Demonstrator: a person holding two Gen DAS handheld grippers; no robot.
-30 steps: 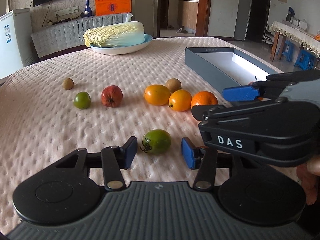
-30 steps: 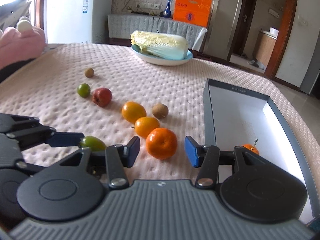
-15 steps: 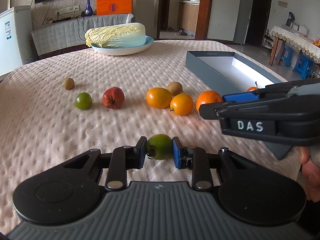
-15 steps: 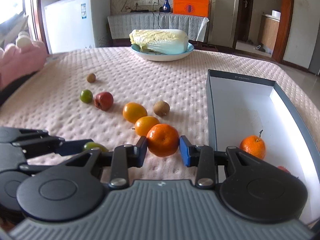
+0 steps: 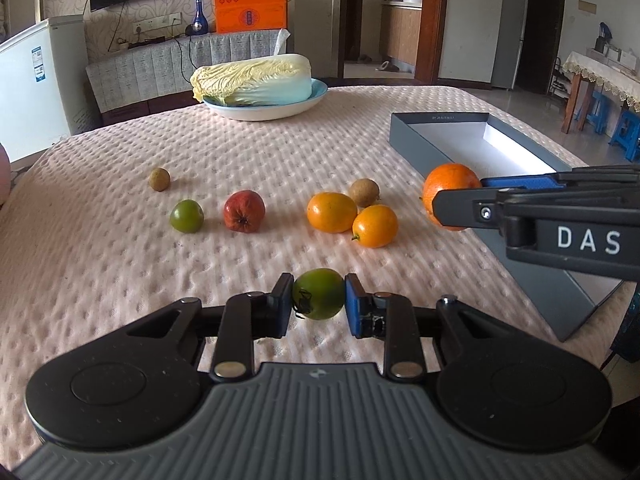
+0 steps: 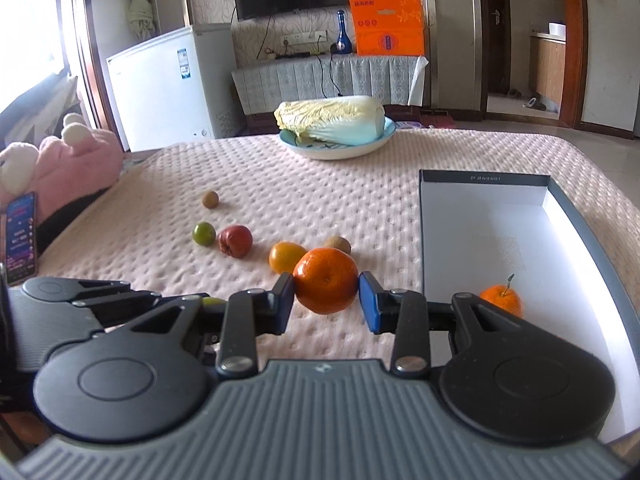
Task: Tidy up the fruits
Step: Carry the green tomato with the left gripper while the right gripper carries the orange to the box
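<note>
My left gripper [image 5: 318, 299] is shut on a green tomato [image 5: 319, 293], low over the pink tablecloth. My right gripper [image 6: 327, 295] is shut on an orange tangerine [image 6: 326, 286], lifted a little above the cloth beside the grey box [image 6: 424, 216]; the same tangerine [image 5: 448, 184] shows at the right gripper's tip in the left wrist view. Inside the box lies a small tangerine with a stem [image 6: 501, 299]. On the cloth lie two orange fruits [image 5: 332, 212] [image 5: 375, 226], two brown ones [image 5: 364, 193] [image 5: 159, 179], a red one [image 5: 244, 217] and a green one [image 5: 186, 216].
A plate [image 5: 264, 112] with a napa cabbage [image 5: 252, 80] stands at the table's far side. A pink plush toy [image 6: 60, 168] and a phone [image 6: 20, 240] sit at the left edge. A white freezer [image 6: 168, 88] stands beyond the table.
Both grippers went from open around their fruits to shut on them. The right gripper then rose slightly with the tangerine and rolled; the left stayed about where it was.
</note>
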